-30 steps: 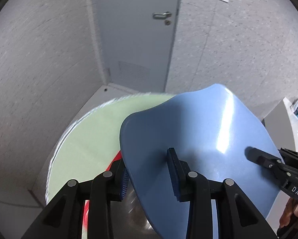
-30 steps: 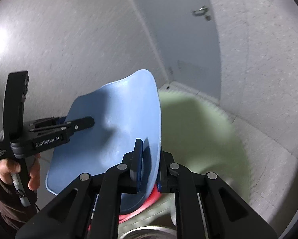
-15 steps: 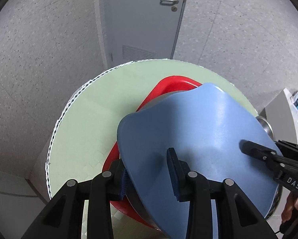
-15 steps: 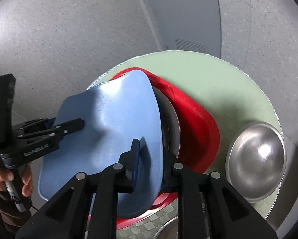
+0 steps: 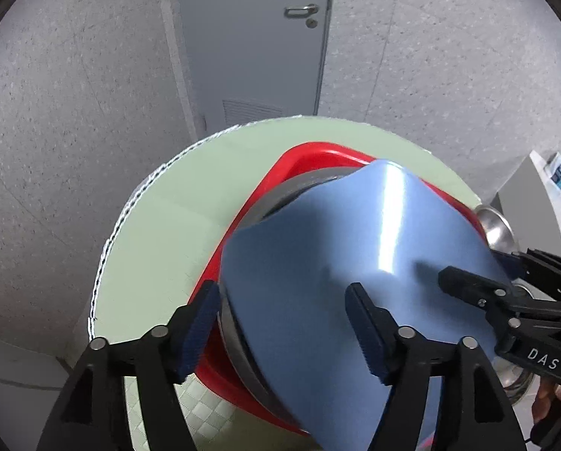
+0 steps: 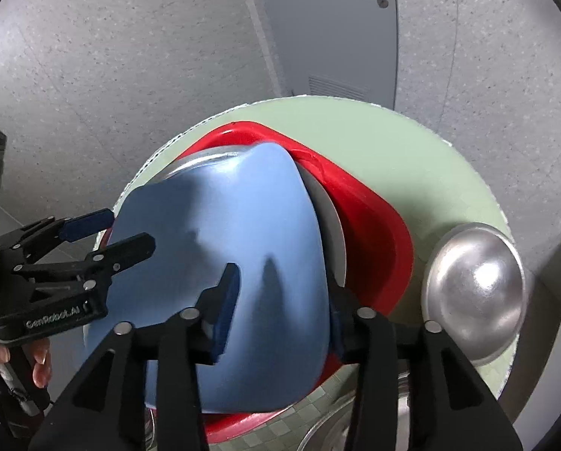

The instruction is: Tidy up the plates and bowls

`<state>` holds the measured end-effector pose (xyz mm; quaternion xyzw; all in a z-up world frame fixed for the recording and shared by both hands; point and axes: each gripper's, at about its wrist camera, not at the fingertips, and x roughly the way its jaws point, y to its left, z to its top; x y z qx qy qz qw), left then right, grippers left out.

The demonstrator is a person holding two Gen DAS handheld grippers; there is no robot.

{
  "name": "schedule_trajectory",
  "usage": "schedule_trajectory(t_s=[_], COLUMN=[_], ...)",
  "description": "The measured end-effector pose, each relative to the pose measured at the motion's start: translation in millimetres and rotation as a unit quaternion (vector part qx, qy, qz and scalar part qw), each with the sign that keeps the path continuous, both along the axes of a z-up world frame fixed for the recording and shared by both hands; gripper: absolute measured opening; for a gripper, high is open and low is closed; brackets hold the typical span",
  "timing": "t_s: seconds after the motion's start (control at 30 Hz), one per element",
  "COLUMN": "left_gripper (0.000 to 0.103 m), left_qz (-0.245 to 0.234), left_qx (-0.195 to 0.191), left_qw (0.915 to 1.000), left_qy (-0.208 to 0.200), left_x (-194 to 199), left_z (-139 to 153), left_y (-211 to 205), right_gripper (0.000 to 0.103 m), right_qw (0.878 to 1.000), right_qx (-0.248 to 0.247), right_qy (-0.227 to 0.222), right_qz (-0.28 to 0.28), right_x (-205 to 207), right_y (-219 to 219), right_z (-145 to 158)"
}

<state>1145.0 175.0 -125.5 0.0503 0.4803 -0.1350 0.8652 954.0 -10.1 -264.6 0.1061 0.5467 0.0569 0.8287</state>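
Observation:
A blue plate (image 5: 348, 263) lies on a steel plate (image 5: 303, 188) inside a red plate (image 5: 310, 154) on the round green table (image 5: 175, 206). It also shows in the right wrist view (image 6: 224, 233), over the steel plate (image 6: 329, 221) and the red plate (image 6: 370, 225). My left gripper (image 5: 280, 323) is open, its jaws spread on either side of the blue plate's left edge. My right gripper (image 6: 280, 300) is open astride the plate's right edge. An upturned steel bowl (image 6: 475, 289) sits to the right.
The table edge (image 5: 104, 255) drops to a grey speckled floor. A grey door (image 5: 250, 37) stands behind. More steel dishes (image 6: 340, 428) lie at the table's near edge. A steel rim (image 5: 494, 225) shows at the right.
Both grippers lowered the blue plate onto the steel and red plates, then opened their jaws and let go of it.

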Motion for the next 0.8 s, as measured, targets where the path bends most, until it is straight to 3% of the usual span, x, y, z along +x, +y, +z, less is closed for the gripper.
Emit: schedule_trajectory(t_s=[0.07,0.2,0.33,0.43,0.53,0.8], left_gripper=[0.074,0.074,0.077,0.084,0.084,0.084], left_qz=[-0.009,-0.011,0.003,0.018,0.032,0.037], left_qx=[0.003,-0.008,-0.029,-0.044,-0.058,-0.070], left_qw=[0.9999,0.9999,0.9994,0.9982,0.9971,0.9965], left_qy=[-0.007,-0.008,-0.019,-0.035,-0.037,-0.026], left_x=[14.6,8.5,-6.7,-28.6,-50.7,-101.8], left_z=[1.4,2.1,11.6,18.2,14.8,-16.4], left_y=[-2.9,-2.4,24.6,52.8,80.6,123.8], right_gripper=[0.059,0.058,0.058,0.059,0.059,0.059], right_qw=[1.000,1.000,0.997,0.996,0.997,0.998], right_qx=[-0.012,-0.027,-0.072,-0.061,-0.042,-0.020], right_qy=[-0.001,-0.010,-0.037,-0.055,-0.064,-0.043], right_qz=[0.001,-0.003,-0.022,-0.027,-0.012,0.040], right_x=[-3.7,-4.8,-23.2,-44.8,-65.4,-114.8], right_y=[2.5,2.5,5.8,11.2,29.4,92.5], right_z=[2.4,7.3,29.8,47.7,52.9,27.1])
